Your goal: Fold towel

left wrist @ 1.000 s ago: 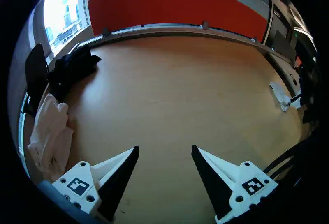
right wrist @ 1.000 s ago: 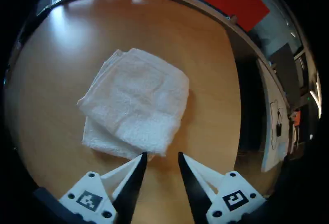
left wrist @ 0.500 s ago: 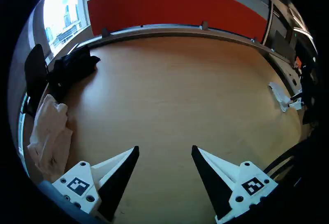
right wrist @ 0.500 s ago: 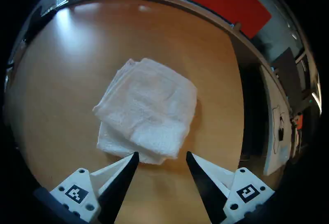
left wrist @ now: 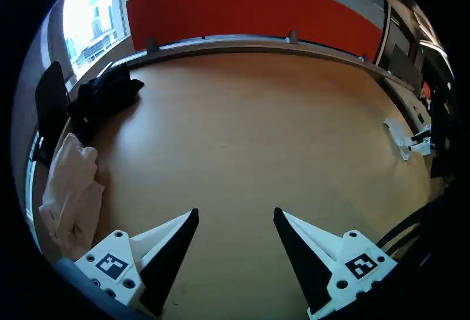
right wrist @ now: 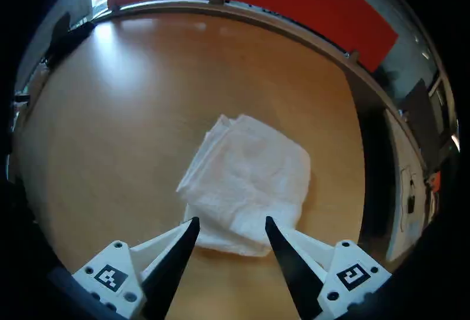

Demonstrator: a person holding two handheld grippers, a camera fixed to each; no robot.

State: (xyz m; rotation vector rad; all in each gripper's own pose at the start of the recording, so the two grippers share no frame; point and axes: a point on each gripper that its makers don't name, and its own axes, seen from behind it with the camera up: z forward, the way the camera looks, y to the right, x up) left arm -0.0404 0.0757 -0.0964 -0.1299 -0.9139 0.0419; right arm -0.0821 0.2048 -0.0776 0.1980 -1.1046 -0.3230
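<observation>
A white towel (right wrist: 247, 182), folded into a thick square, lies flat on the wooden table (right wrist: 117, 114). My right gripper (right wrist: 230, 223) is open and its two fingertips straddle the towel's near edge, with cloth showing in the gap between them. In the left gripper view the same towel (left wrist: 398, 135) is a small white shape at the table's far right, with the other gripper (left wrist: 424, 144) beside it. My left gripper (left wrist: 235, 214) hangs open over bare wood with nothing between its fingers.
A black bag (left wrist: 103, 97) and a beige cloth (left wrist: 70, 191) lie along the table's left side, by a dark chair (left wrist: 50, 108). A red partition (left wrist: 252, 9) runs along the far edge. A second desk (right wrist: 405, 191) stands beyond the right edge.
My right gripper opened wider and shifted, so the towel now sits lower in its view with the near edge between the fingertips. The left gripper has not moved.
</observation>
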